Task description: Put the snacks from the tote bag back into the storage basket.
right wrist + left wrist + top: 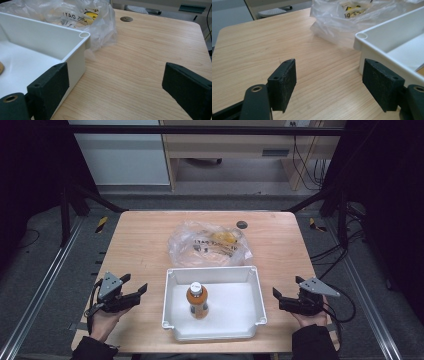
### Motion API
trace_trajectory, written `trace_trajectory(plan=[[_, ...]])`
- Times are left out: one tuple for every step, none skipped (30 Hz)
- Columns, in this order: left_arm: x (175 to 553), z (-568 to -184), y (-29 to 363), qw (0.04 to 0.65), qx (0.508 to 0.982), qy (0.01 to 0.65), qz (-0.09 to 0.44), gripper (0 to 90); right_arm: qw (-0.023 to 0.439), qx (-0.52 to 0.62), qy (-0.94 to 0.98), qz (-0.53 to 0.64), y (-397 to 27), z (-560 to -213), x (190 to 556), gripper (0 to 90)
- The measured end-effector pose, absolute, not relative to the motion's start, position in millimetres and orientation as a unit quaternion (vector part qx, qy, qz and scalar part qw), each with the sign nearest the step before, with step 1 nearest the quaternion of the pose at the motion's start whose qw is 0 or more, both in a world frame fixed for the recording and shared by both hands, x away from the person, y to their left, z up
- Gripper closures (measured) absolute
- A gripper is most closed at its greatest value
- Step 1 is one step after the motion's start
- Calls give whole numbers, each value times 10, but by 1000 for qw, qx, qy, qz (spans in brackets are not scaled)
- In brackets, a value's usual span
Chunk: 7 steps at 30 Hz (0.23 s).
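**Both grippers flank the tray, bottle standing between them**

Nearest the camera, the person's hands come in over the table's near edge, one at each near corner. Biggest thing first: the wooden table [145, 240], bare along its left and right edges. Sitting at the middle of the near edge is the white tray [172, 320], and upright inside it, toward its left half, stands the orange bottle [198, 301] with a white cap, long axis vertical. Behind the tray, toward the far edge, lies a crumpled plastic bag [185, 245] with something yellow inside.

Now the left gripper [134, 290]: jaws apart, nothing between them, pointing right toward the tray's left wall, just beside it. The right gripper [278, 298] mirrors it off the tray's right wall, jaws also standing wide and empty.

The relation that matters: the bottle lies inward from both, over the tray wall, and it looks closer to the left gripper. I'd judge that a reach would have to clear the rim and meet the bottle from the side.
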<state>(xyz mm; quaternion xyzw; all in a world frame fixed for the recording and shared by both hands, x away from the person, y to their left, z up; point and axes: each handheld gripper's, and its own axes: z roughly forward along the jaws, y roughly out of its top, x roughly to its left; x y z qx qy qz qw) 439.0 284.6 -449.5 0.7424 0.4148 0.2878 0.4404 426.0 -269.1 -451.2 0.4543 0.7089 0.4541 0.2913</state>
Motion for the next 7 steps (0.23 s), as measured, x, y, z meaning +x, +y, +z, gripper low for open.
trace_trajectory(plan=[[4399, -4511, 2853, 438, 744, 416, 286, 268, 292, 454, 710, 452, -2692, -4513, 4260, 74], [4412, -4530, 2860, 434, 746, 417, 284, 268, 293, 453, 711, 451, -2691, -4515, 4260, 74], [4423, -4547, 2867, 430, 748, 418, 284, 268, 293, 453, 711, 451, -2689, -4516, 4259, 74], [4433, -4561, 2873, 427, 750, 418, 283, 268, 293, 453, 711, 451, -2689, -4516, 4259, 74], [4442, -4574, 2879, 423, 752, 419, 283, 268, 293, 454, 711, 451, -2687, -4516, 4258, 73], [4451, -4587, 2887, 421, 752, 422, 284, 268, 291, 454, 712, 450, -2687, -4516, 4256, 73], [4455, -4593, 2894, 420, 752, 423, 283, 268, 291, 454, 712, 450, -2687, -4516, 4255, 73]])
